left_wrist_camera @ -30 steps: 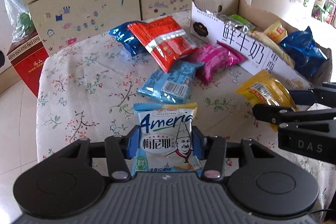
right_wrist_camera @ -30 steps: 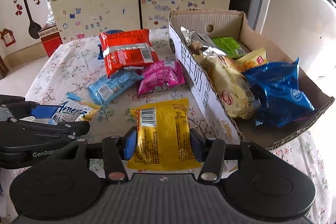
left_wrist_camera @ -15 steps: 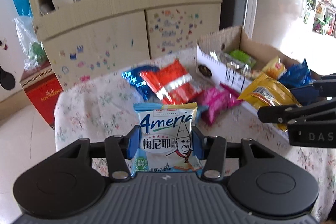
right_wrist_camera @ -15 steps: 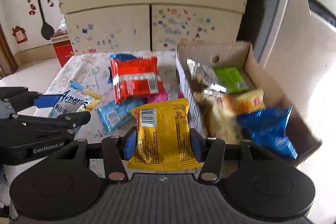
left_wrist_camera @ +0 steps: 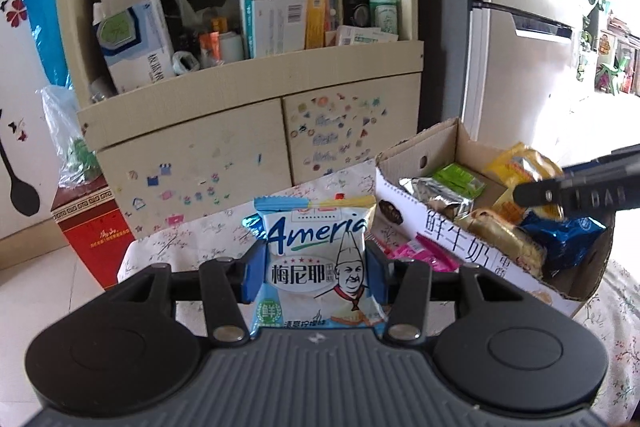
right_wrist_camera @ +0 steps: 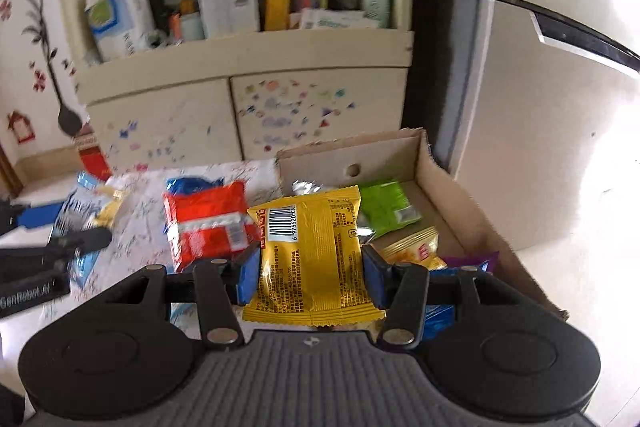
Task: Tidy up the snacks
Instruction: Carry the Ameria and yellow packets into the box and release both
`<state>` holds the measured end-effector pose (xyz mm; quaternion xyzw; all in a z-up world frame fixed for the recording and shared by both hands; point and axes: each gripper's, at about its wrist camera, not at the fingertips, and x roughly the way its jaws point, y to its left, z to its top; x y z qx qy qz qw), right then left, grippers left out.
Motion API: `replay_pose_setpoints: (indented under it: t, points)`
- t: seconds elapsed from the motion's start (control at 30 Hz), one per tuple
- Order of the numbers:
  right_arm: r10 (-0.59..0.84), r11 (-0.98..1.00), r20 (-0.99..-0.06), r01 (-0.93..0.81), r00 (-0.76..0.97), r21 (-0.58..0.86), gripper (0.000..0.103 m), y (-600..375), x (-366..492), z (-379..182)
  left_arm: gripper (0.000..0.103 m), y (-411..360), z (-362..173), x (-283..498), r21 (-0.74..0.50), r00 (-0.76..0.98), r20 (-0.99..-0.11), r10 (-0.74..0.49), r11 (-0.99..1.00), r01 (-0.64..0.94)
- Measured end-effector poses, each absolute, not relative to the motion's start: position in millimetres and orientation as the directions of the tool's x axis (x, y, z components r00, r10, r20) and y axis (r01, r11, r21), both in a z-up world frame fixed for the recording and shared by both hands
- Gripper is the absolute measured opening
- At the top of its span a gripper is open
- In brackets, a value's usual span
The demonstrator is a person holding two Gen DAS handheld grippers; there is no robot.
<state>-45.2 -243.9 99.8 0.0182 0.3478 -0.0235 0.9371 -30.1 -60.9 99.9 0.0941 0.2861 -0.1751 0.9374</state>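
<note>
My left gripper [left_wrist_camera: 316,277] is shut on a white and blue snack packet [left_wrist_camera: 316,267] and holds it above the table's near left side. My right gripper [right_wrist_camera: 310,277] is shut on a yellow snack packet [right_wrist_camera: 312,259] and holds it over the cardboard box [right_wrist_camera: 440,179]. The box [left_wrist_camera: 440,227] holds green, silver, yellow and blue packets. A red packet [right_wrist_camera: 208,223] lies on the floral tablecloth left of the box. A pink packet [left_wrist_camera: 416,255] lies beside the box's front wall. The right gripper also shows in the left wrist view [left_wrist_camera: 576,193].
A beige cabinet [left_wrist_camera: 248,131] with cluttered shelves stands behind the table. A red carton [left_wrist_camera: 92,227] sits on the floor at the left. A white fridge [right_wrist_camera: 540,87] stands right of the box. The left gripper shows at the left edge of the right wrist view [right_wrist_camera: 48,247].
Both grippers have risen with their packets. The right gripper has moved right, from in front of the box to over it. The left gripper has lifted its packet well above the table.
</note>
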Motion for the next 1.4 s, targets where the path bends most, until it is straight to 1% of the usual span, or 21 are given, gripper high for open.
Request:
replay_pose_setpoints:
  t: [0.27,0.37,0.5,0.67,0.93,1.2,1.37,1.4]
  points:
    - [-0.063,0.984,-0.613,0.151,0.788,0.094,0.058,-280,-43,112,0.049,-83,103,-27,0.063,0.773,-0.549,-0.319,0.906,0.418]
    - [-0.078,0.974,-0.607,0.191,0.791,0.123,0.058,-293,-41,114,0.049,-93,104,-22,0.053,0.769,-0.543,-0.337,0.9,0.432]
    - [-0.091,0.963,-0.603,0.225,0.792,0.15,0.058,-304,-36,115,0.049,-106,104,-10,0.008,0.746,-0.553,-0.371,0.893,0.45]
    - [-0.107,0.944,-0.598,0.27,0.794,0.189,0.058,-314,-32,116,0.049,-129,106,4,0.014,0.746,-0.536,-0.396,0.879,0.477]
    - [-0.124,0.923,-0.607,0.316,0.785,0.219,0.059,-323,-24,113,0.049,-169,98,31,-0.014,0.706,-0.544,-0.455,0.845,0.534]
    - [-0.138,0.901,-0.631,0.362,0.763,0.24,0.059,-333,-10,106,0.05,-200,79,58,-0.053,0.662,-0.577,-0.478,0.831,0.554]
    - [-0.155,0.869,-0.638,0.412,0.754,0.275,0.059,-345,-2,102,0.05,-214,72,71,-0.07,0.643,-0.579,-0.502,0.816,0.574]
    - [-0.157,0.861,-0.642,0.423,0.751,0.284,0.06,-347,-1,101,0.051,-215,70,72,-0.07,0.643,-0.577,-0.504,0.815,0.576]
